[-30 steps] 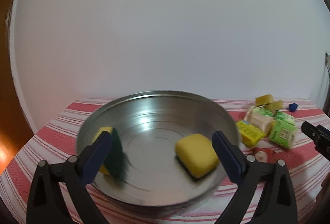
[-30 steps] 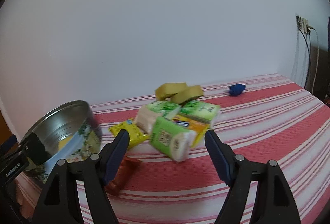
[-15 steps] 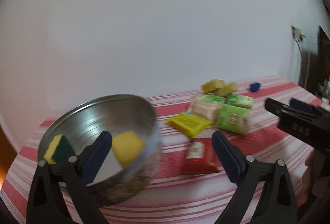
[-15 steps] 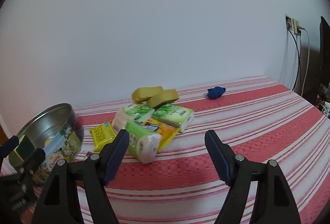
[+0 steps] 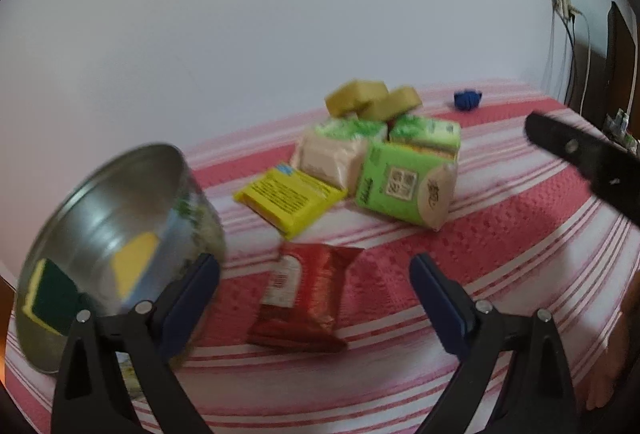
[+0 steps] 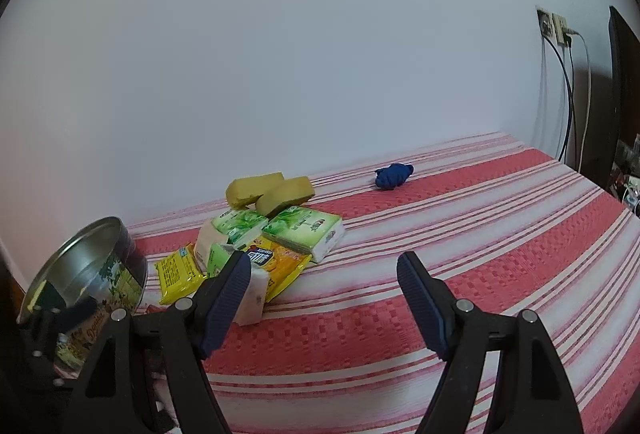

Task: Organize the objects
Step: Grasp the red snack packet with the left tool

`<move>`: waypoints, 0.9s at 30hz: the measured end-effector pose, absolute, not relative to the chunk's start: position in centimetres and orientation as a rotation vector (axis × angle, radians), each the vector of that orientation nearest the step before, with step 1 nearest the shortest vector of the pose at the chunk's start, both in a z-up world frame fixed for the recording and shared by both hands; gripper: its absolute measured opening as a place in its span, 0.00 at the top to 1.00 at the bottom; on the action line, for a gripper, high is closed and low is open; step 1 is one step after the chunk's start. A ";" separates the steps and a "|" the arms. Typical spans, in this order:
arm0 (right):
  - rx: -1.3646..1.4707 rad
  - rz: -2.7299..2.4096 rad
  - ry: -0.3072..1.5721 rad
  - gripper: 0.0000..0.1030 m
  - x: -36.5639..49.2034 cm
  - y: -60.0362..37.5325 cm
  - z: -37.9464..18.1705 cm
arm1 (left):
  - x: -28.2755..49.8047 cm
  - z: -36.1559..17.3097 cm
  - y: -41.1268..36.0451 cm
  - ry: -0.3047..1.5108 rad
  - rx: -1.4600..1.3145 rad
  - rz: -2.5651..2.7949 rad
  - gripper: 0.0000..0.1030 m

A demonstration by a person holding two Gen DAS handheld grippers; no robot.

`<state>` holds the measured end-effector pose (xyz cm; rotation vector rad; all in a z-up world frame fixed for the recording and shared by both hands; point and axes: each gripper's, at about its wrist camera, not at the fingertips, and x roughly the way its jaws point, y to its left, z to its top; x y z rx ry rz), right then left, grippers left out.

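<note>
On the striped cloth (image 6: 460, 258) the loose packets are sitting bunched beside the tin (image 5: 120, 202), likely so you can feed them in one by one; two sponges (image 5: 132, 262) are already lying inside it. You're angling the left gripper (image 5: 314, 288) down at the red packet (image 5: 308, 298), jaws spread wide either side of it, not touching. You're holding the right gripper (image 6: 320, 286) flatter, jaws apart and pinching nothing, fingertips pointing over bare cloth just right of the tissue packs (image 6: 304, 230). Blue bundle (image 6: 393, 176) is sitting well apart, near the wall
</note>
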<state>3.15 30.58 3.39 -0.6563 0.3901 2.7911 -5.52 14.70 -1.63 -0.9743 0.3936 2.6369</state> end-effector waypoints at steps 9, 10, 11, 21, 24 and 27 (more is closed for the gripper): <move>-0.683 2.801 0.442 0.25 3.0 31.4 3.5 | -8.3 -4.1 14.3 0.260 -1.260 2.545 0.08; -0.684 2.803 0.443 0.25 2.9 31.4 3.5 | -8.4 -4.2 13.9 0.221 -1.273 2.533 0.08; -0.685 2.806 0.442 0.25 2.9 31.3 3.5 | -8.5 -4.2 13.7 0.201 -1.280 2.526 0.08; -0.714 2.808 0.420 0.25 2.4 31.0 3.0 | -6.6 -3.3 13.1 0.176 -1.215 2.504 0.58; -0.739 2.812 0.421 0.25 2.0 31.0 2.8 | -6.7 -3.2 12.4 0.138 -1.210 2.491 0.60; -0.758 2.817 0.414 0.25 1.7 30.7 2.5 | -6.9 -3.4 12.3 0.134 -1.207 2.488 0.62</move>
